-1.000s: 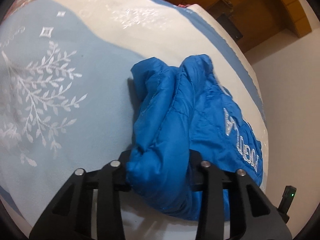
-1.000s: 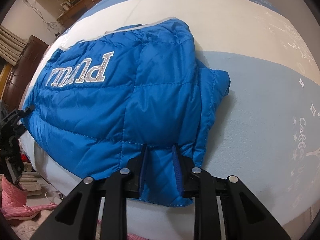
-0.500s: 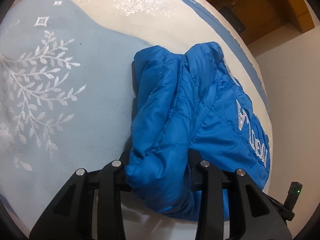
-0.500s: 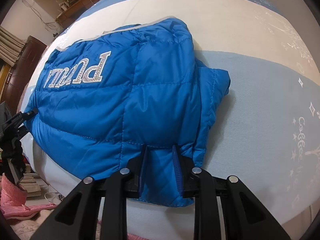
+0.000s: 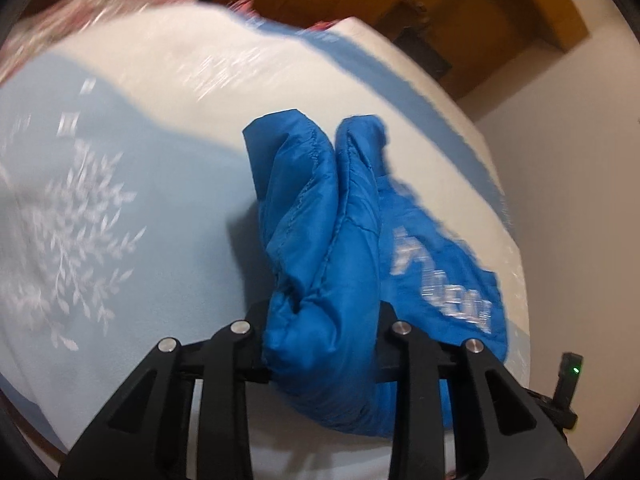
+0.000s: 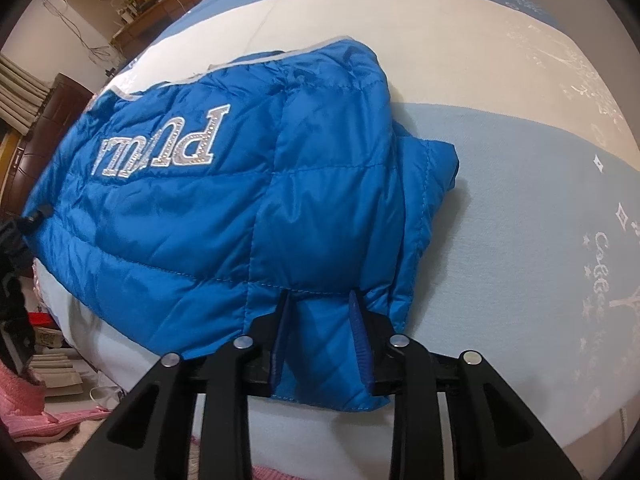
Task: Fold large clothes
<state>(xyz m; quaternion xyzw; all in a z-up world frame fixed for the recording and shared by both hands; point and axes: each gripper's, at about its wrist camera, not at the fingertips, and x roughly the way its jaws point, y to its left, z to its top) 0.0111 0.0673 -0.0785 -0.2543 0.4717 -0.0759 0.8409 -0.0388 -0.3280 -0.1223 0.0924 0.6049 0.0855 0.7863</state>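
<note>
A blue quilted jacket (image 6: 240, 200) with silver lettering lies folded on a bed cover (image 6: 520, 208) of pale blue and white. In the left wrist view, a thick bunch of the jacket (image 5: 320, 220) stands up between the fingers of my left gripper (image 5: 320, 320). Its jaws are closing and press on the bunch from both sides. My right gripper (image 6: 320, 320) points steeply down at the jacket's near hem. A flap of the hem fills the gap between its blue pads (image 6: 360, 340), which are opening but still touch the fabric. The left gripper's black frame (image 6: 16, 248) shows at the jacket's far left corner.
The bed cover (image 5: 120, 168) spreads wide to the left of the jacket. Wooden furniture (image 5: 440, 8) and a white wall (image 5: 580, 180) lie beyond the bed. A dark cabinet (image 6: 52, 112), papers (image 6: 52, 344) and pink cloth (image 6: 24, 408) sit past the bed's left edge.
The left gripper has risen with its bunch of jacket, and its view is now blurred. The right gripper stays in place, and its pads stand slightly wider apart.
</note>
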